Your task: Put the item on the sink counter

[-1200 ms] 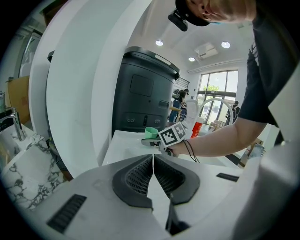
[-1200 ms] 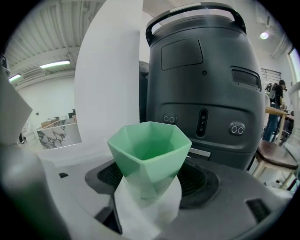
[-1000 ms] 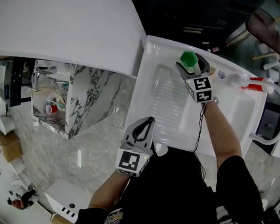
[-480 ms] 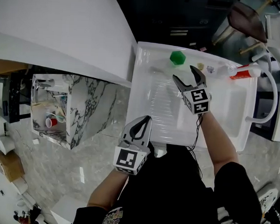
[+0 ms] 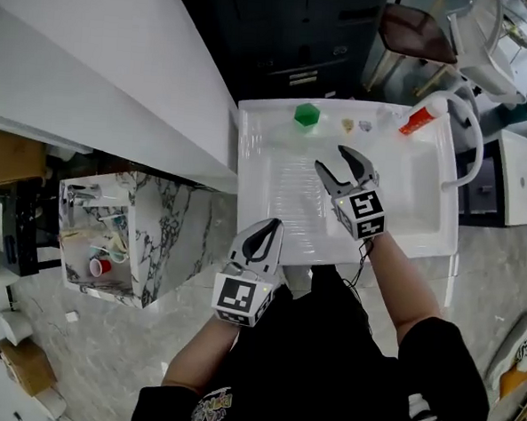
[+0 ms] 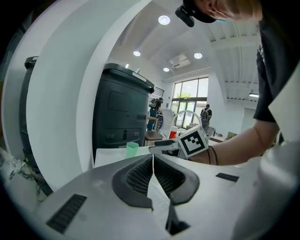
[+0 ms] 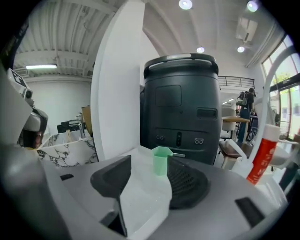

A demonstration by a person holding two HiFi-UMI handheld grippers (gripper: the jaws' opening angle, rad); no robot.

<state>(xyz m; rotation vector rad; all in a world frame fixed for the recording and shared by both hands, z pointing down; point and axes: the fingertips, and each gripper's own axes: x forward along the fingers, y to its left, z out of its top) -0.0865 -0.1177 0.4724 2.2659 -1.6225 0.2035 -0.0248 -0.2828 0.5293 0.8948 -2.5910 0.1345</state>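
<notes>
A green cup (image 5: 306, 115) stands upright at the back edge of the white sink counter (image 5: 258, 160), free of both grippers. It also shows in the right gripper view as the green cup (image 7: 161, 160), well beyond the jaws. My right gripper (image 5: 331, 158) hovers over the ribbed drainboard, nearer to me than the cup. Its jaws are open and closing, with nothing between them. My left gripper (image 5: 269, 229) is shut and empty at the counter's near edge. The left gripper view shows the cup (image 6: 132, 149) and the right gripper's marker cube (image 6: 193, 140).
A red-and-white tube (image 5: 418, 119) lies at the counter's back right, near a white curved faucet (image 5: 465, 137). Two small items (image 5: 355, 124) sit between tube and cup. A dark cabinet (image 7: 180, 112) stands behind the sink. A white wall panel (image 5: 121, 72) borders the left.
The right gripper has let go of the green cup and drawn back toward me over the drainboard. The cup stays at the back edge. The left gripper has barely moved.
</notes>
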